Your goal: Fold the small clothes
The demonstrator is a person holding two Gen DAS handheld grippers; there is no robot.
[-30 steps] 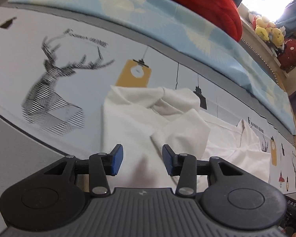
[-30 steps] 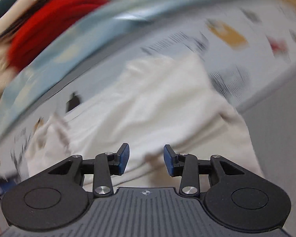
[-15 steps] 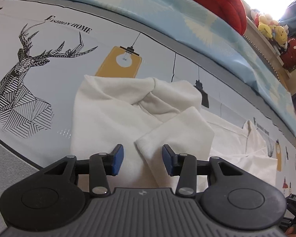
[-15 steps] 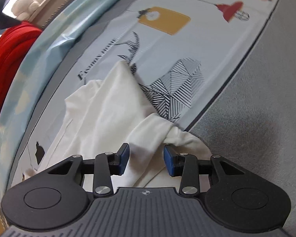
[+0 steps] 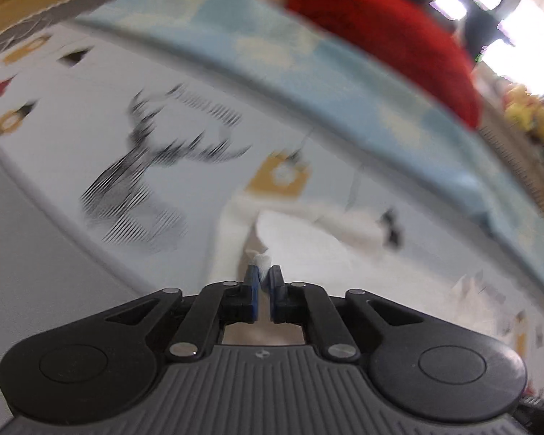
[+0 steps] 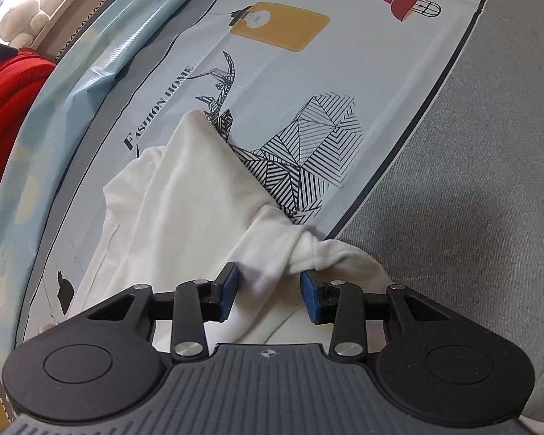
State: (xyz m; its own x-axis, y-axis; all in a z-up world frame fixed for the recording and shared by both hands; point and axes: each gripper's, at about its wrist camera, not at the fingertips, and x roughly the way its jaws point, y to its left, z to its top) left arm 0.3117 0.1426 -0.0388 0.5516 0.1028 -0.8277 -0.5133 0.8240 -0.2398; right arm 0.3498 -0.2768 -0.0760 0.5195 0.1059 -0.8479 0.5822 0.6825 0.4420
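Observation:
A small white garment (image 5: pixel 308 246) lies crumpled on a printed mat; the left wrist view is blurred by motion. My left gripper (image 5: pixel 264 272) has its jaws closing, and the blue pads pinch a small tuft of the white cloth at their tips. In the right wrist view the same garment (image 6: pixel 185 195) runs from the mat down under the tool, with a bunched end (image 6: pixel 330 250) lying over the mat's edge. My right gripper (image 6: pixel 268 282) stands open low over that bunched part, with cloth between the pads but not pressed by them.
The printed mat (image 6: pixel 290 83) bears a deer drawing (image 5: pixel 141 166) and lamp pictures. Grey fabric (image 6: pixel 471 181) lies beyond the mat's edge. A light blue sheet (image 5: pixel 344 83), a red blanket (image 5: pixel 380 36) and plush toys (image 5: pixel 529 116) line the far side.
The left jaws, open over the folded flap before, have come together on a pinch of white cloth, and the left view has shifted and blurred. The right gripper swung to the garment's end, then held still.

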